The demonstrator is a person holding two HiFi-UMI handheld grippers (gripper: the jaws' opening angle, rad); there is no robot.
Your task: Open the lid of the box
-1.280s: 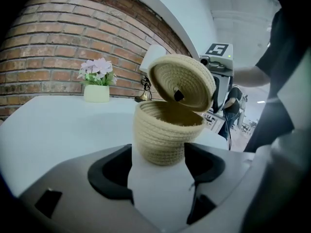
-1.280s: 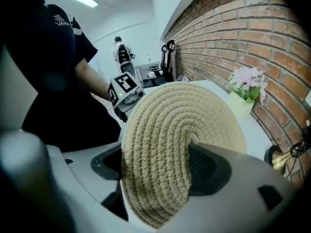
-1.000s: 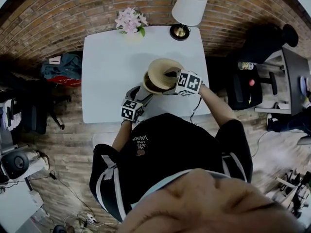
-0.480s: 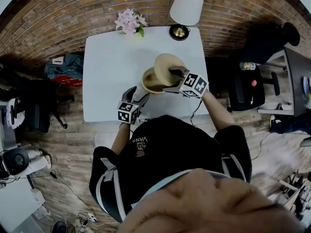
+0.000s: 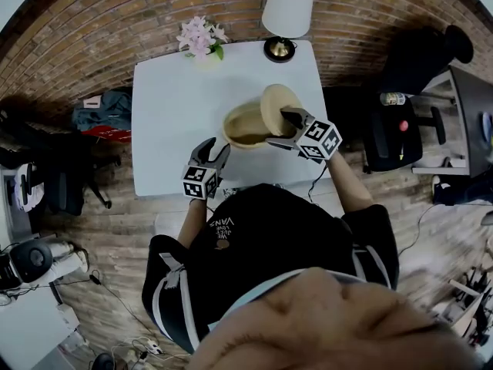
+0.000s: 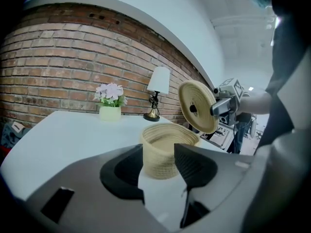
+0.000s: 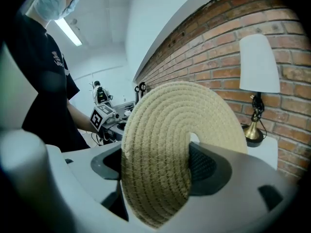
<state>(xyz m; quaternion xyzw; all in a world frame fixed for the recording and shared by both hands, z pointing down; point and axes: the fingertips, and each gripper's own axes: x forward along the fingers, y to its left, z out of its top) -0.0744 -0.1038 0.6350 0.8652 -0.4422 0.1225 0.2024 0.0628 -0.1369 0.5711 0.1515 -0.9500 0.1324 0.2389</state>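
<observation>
A round woven box (image 5: pixel 245 126) stands uncovered on the white table (image 5: pixel 169 106), near its right front. Its woven lid (image 5: pixel 277 108) hangs on edge just right of the box, with my right gripper (image 5: pixel 291 126) shut on it. In the right gripper view the lid (image 7: pixel 170 149) fills the space between the jaws. My left gripper (image 5: pixel 209 151) is off the box, near the table's front edge. Its jaws are closing with nothing between them. In the left gripper view the box (image 6: pixel 167 149) stands beyond the jaws and the lid (image 6: pixel 197 106) is raised at its right.
A lamp (image 5: pixel 286 14) and a pot of pink flowers (image 5: pixel 199 38) stand at the table's far edge. A brick wall lies behind them. A dark chair (image 5: pixel 385 129) is right of the table and a bag (image 5: pixel 104 110) lies on the floor at left.
The right gripper lifted the lid off the box and swung it rightward onto its edge. The left gripper drew back from the box toward the person and its jaws narrowed.
</observation>
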